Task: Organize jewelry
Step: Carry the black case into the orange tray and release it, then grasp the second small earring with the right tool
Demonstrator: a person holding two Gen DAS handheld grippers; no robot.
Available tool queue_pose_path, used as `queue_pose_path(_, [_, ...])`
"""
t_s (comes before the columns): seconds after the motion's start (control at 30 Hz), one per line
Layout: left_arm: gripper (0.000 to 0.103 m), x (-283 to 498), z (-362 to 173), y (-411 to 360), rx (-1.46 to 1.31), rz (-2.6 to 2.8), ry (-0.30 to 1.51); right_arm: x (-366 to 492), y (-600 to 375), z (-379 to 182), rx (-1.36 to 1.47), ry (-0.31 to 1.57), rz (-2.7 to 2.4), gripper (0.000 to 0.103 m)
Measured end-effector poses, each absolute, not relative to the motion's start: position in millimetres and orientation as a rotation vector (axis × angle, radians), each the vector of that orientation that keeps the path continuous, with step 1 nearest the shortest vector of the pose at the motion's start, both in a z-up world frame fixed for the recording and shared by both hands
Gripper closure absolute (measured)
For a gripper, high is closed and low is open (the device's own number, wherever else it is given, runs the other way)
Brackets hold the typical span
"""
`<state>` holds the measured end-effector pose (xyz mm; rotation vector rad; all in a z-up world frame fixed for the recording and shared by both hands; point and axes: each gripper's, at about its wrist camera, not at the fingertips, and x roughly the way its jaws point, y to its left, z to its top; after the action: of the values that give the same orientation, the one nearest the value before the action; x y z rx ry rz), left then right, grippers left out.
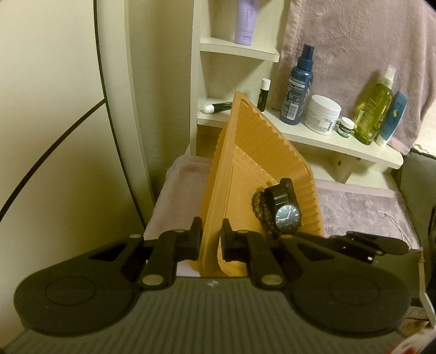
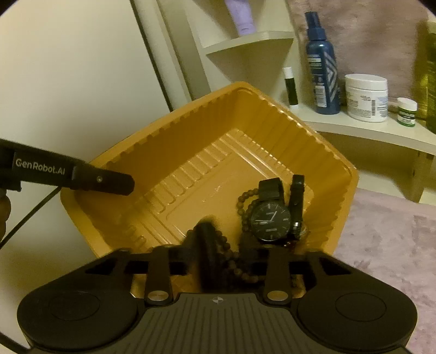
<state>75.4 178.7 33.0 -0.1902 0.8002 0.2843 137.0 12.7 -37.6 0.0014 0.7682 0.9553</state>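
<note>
Left gripper (image 1: 212,239) pinches the light, flexible orange tray's (image 1: 245,152) rim; right gripper (image 2: 220,258), jaws parted, hangs over the limp bead bracelet (image 2: 239,268), best taken across its strand

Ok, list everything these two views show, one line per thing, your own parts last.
ribbed orange plastic tray: one, orange, tilted up, its rim clamped.
black wristwatch with dark dial: one, black, in the tray's low corner.
brown beaded bracelets: at least two, brown, one beside the watch, one at the right jaws.
blue spray bottle: one, blue, on the white shelf.
white cream jar: one, white, right of the blue bottle.
small green-labelled jar: one, white and green, right of the cream jar.
yellow-green oil bottle: one, shelf's right end.
lilac tube: one, upper shelf.
pinkish fleece cloth: under the tray.
left hand-held gripper: black, shut on the tray's rim.
right hand-held gripper: black, over the tray, beads between its jaws.
</note>
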Motion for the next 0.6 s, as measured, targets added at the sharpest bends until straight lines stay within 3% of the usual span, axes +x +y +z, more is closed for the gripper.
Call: queue_pose_path(0.6, [0.092, 75, 33, 179, -0.191, 0.286, 0.800, 145, -44, -29, -0.034, 0.690, 0.715, 0.059])
